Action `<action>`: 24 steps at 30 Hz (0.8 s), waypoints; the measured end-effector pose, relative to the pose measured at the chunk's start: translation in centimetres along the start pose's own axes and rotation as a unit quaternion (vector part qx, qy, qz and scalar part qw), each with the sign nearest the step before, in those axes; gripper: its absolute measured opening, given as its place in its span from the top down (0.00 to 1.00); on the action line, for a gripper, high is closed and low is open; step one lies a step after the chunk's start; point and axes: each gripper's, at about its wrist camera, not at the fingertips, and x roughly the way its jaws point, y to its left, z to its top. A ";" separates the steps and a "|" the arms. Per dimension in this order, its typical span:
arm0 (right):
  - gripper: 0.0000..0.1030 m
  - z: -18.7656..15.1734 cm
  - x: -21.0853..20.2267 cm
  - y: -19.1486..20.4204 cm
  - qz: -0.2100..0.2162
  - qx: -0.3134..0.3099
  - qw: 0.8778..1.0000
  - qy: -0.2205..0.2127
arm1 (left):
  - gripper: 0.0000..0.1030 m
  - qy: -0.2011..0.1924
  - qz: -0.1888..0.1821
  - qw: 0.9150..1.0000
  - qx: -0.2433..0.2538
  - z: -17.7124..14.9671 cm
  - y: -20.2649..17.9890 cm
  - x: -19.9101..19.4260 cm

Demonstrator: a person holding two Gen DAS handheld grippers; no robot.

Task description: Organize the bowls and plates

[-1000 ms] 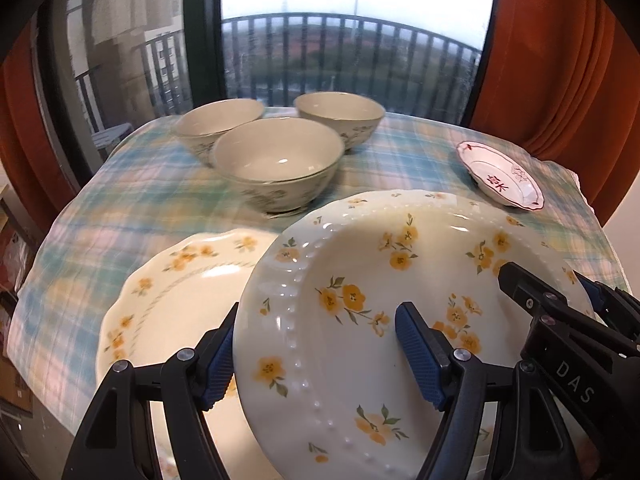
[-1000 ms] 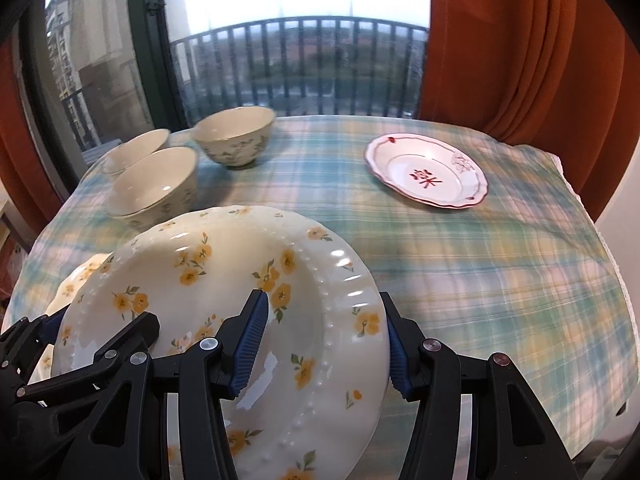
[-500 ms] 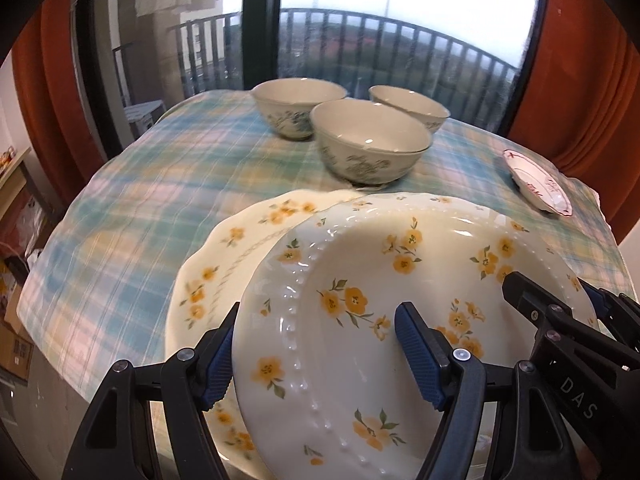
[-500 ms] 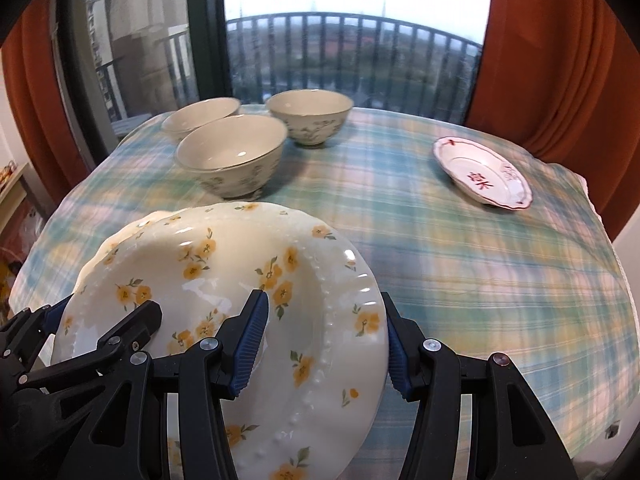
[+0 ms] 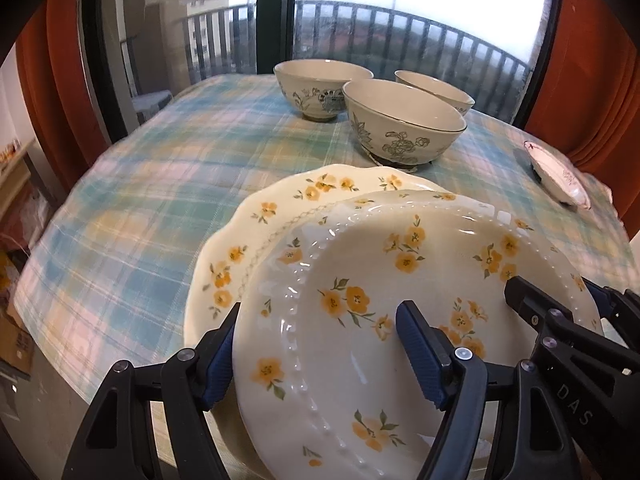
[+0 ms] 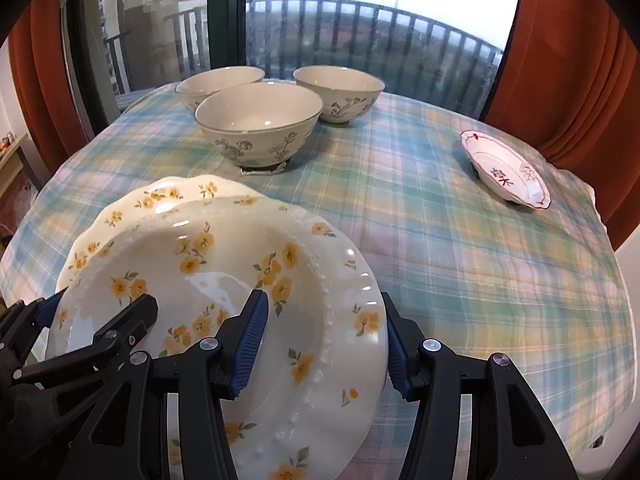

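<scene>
Both tongs clamped on the beaded floral plate [image 5: 400, 300]: left tongs [image 5: 320, 356] pinch its left rim, right tongs [image 6: 324, 340] pinch its right rim, one finger over the plate, one under. Plate sits over the scalloped floral plate [image 5: 248, 240] at the table's [image 6: 480, 280] near left edge; contact between them unclear. Three bowls [image 6: 256, 120] clustered at far edge. Small red-trimmed dish [image 6: 504, 168] near right edge.

My table [image 6: 460, 264] wears a blue-green plaid cloth. On it sit three floral bowls [image 6: 258, 122] clustered at the far side, a small red-trimmed dish [image 6: 505, 170] to the right, and a scalloped yellow-flowered plate [image 5: 280, 216] near me.
</scene>
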 end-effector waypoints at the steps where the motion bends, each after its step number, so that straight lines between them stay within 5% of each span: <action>1: 0.44 -0.1 0.2 0.0 0.001 0.001 1.000 0.002 | 0.26 -0.002 0.003 1.000 0.003 0.0 0.0 0.1; 19: 0.44 -0.9 -0.6 -0.6 0.013 -0.004 1.000 -0.016 | 0.34 -0.004 0.048 0.999 0.005 -0.2 0.0 0.2; 24: 0.62 -1.3 -1.5 -0.8 0.016 -0.017 0.999 -0.023 | 0.34 -0.012 0.045 0.999 0.001 -0.4 0.4 -0.8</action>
